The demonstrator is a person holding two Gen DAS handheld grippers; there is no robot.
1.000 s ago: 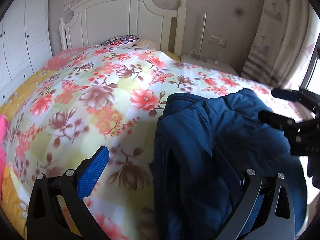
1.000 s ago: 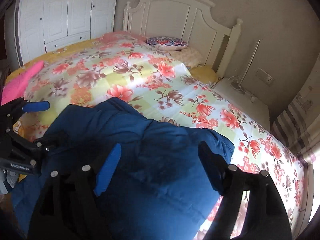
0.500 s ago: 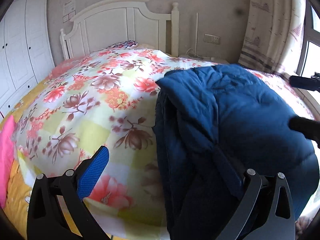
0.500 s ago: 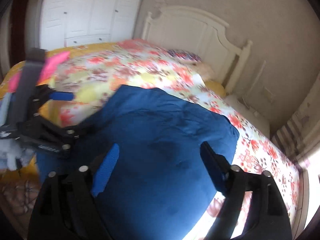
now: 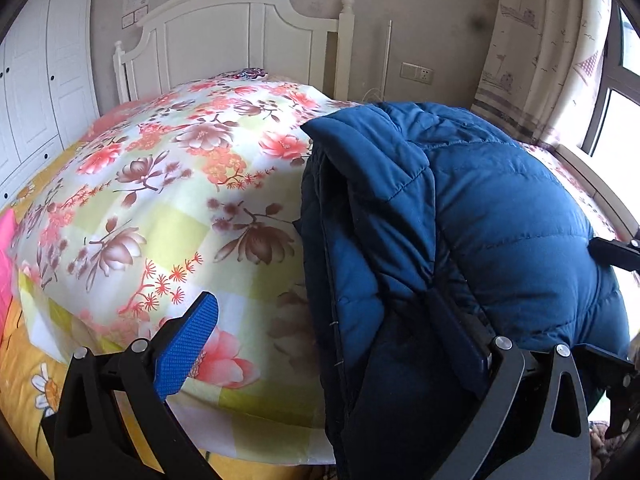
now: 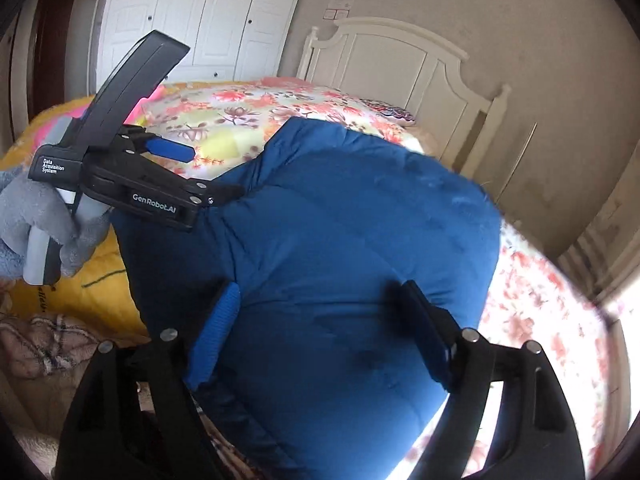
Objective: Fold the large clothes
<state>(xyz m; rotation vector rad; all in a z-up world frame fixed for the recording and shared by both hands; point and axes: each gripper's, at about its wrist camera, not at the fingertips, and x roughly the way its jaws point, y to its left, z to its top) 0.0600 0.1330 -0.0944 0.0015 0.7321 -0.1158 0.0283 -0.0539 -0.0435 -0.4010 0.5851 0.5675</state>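
Note:
A dark blue padded jacket point(image 5: 472, 216) lies folded on the bed's near right part and hangs over the foot edge; it fills the right wrist view point(image 6: 352, 248). My left gripper point(image 5: 332, 336) is open, its left pad bare over the quilt, its right finger against the jacket's left edge. My right gripper point(image 6: 320, 332) is open, its jaws straddling the jacket's padded surface without pinching it. The left gripper also shows in the right wrist view point(image 6: 188, 172), held by a grey-gloved hand.
The floral quilt point(image 5: 168, 200) covers the bed, with a white headboard point(image 5: 240, 32) behind. A white wardrobe point(image 6: 192, 20) stands on the left, a curtain and window point(image 5: 560, 60) on the right. A yellow sheet point(image 6: 80, 280) and checked fabric point(image 6: 48, 344) lie below the bed's foot.
Both grippers have pulled back toward the bed's foot and dropped lower. The jacket now appears bunched at the bed's edge, hanging over it. Both grippers stay open.

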